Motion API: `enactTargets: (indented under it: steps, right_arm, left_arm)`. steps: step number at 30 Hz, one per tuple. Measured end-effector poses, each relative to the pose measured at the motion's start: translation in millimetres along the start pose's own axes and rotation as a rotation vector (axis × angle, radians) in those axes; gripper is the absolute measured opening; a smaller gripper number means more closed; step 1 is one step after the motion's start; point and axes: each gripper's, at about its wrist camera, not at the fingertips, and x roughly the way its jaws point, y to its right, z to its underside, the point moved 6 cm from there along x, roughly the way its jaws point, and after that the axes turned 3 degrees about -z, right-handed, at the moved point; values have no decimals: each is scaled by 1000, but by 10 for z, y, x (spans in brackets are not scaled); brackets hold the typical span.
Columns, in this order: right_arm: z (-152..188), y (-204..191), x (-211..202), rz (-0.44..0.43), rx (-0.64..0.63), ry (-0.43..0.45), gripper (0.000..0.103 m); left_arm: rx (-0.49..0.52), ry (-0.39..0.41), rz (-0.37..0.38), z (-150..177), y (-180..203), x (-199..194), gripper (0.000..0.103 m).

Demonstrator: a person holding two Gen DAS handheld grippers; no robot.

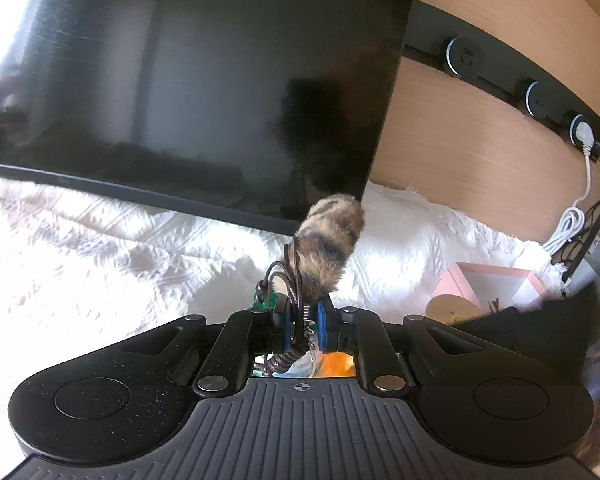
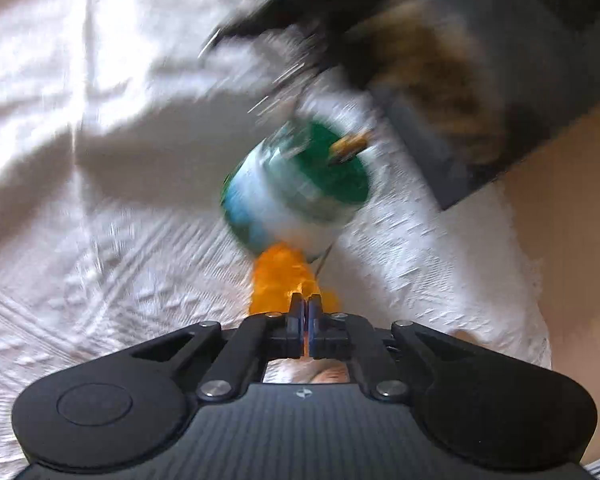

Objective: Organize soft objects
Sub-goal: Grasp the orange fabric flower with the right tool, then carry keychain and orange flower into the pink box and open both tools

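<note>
Between the blue pads of the left gripper (image 1: 305, 318), a dark brown braided cord (image 1: 296, 300) is pinched, the jaws pressed close on it. From the cord a mottled brown and tan fur tuft (image 1: 328, 242) stands up past the fingertips, and a scrap of green shows just left of the fingers. Beyond the tuft lies a white textured bedspread (image 1: 100, 264), and over it leans a large glossy black panel (image 1: 188, 92). To the right runs a light wooden wall (image 1: 468, 152) with a dark rail of round sockets (image 1: 536, 94), from which a white cable (image 1: 572, 216) hangs in a coil. Lower right stands a pale pink open box (image 1: 492, 284).

In the right wrist view, the right gripper (image 2: 305, 312) has its jaws squeezed together on a crinkled orange transparent wrapping (image 2: 284, 276). Just past it, blurred, is a round green, white and blue bundle (image 2: 296, 188) with a small brown peg on its green face. It sits above the same white bedspread (image 2: 100, 200). Upper right, a blurred brown furry shape (image 2: 440, 80) lies against a dark grey slab (image 2: 440, 152).
</note>
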Motion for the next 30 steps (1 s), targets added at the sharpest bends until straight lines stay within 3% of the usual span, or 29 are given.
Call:
enactTargets:
  steps: [5, 10, 14, 23, 30]
  right_arm:
    - [-177, 560, -679, -14, 131, 129, 1]
    - [-261, 1176, -1324, 54, 230, 246, 1]
    - [-142, 1606, -1661, 152, 279, 304, 1]
    - [585, 2255, -1999, 315, 407, 291, 1]
    - [1186, 2592, -2127, 385, 501, 245, 1]
  left_arm:
    - [27, 43, 6, -251, 138, -156, 15]
    - [91, 113, 36, -634, 455, -337, 15]
    - [138, 157, 81, -880, 773, -405, 15]
    - [245, 150, 230, -948, 1724, -329, 15]
    - [308, 104, 338, -836, 2383, -155, 15]
